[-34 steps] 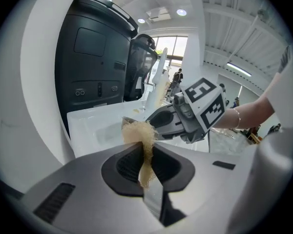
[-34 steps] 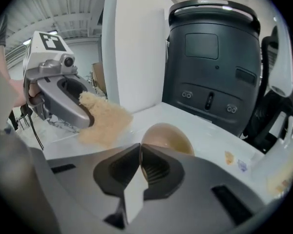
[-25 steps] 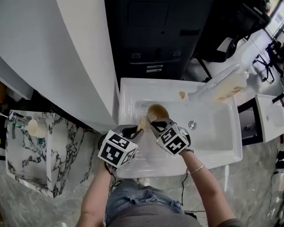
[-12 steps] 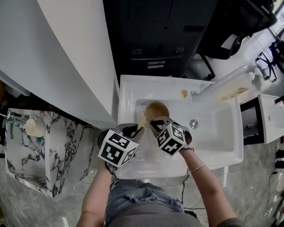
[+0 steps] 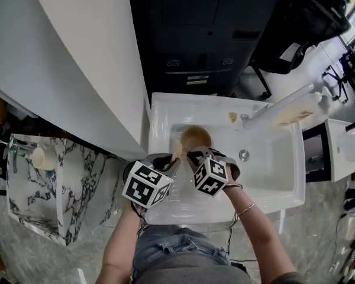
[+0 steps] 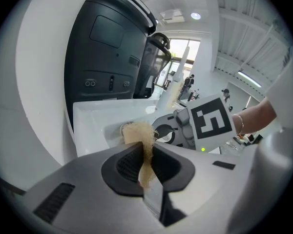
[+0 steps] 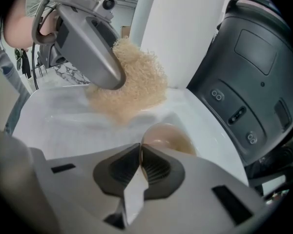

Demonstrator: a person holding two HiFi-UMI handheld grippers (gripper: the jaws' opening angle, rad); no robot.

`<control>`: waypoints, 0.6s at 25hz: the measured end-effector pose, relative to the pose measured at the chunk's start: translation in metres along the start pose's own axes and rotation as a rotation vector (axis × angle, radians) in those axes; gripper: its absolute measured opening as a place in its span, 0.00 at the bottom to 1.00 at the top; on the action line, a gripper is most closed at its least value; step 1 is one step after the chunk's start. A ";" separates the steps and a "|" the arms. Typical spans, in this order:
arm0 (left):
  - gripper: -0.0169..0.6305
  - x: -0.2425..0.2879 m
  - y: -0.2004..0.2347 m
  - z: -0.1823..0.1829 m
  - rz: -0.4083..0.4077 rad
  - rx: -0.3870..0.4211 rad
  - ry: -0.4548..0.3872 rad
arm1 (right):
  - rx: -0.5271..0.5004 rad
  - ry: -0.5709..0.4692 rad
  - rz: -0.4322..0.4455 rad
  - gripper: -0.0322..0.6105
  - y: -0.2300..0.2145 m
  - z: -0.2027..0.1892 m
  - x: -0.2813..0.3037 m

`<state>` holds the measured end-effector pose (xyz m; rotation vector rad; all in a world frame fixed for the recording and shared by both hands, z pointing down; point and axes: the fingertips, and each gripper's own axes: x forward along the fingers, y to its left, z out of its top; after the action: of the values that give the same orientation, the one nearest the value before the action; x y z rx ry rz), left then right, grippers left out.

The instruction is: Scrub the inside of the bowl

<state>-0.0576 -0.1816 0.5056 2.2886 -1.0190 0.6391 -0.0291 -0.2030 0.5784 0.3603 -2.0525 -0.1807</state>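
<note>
White sink basin (image 5: 272, 176) below: the right tool (image 7: 140, 149) pinches shut on the near rim of the brown bowl (image 7: 168, 136), seemingly to steady it, while the left tool (image 6: 145, 150) just beside clamps a fibrous scrubber (image 6: 136, 133), ready to scrub

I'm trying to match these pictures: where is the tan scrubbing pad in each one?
Head view: scrubbing pad, centre, left of the bowl.
Left gripper view: scrubbing pad, centre, pinched between the jaws.
Right gripper view: scrubbing pad, upper middle, above the bowl.
Shared landmark: the white sink.
</note>
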 end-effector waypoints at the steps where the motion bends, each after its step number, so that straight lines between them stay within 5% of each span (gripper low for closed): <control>1: 0.09 0.000 0.000 0.000 -0.001 -0.001 0.000 | -0.003 0.000 0.004 0.09 0.000 0.000 0.001; 15: 0.09 0.000 0.003 0.005 0.003 0.004 -0.009 | 0.003 -0.006 -0.012 0.09 -0.004 0.002 0.006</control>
<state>-0.0589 -0.1869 0.5028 2.2955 -1.0271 0.6330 -0.0324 -0.2093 0.5815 0.3747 -2.0572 -0.1864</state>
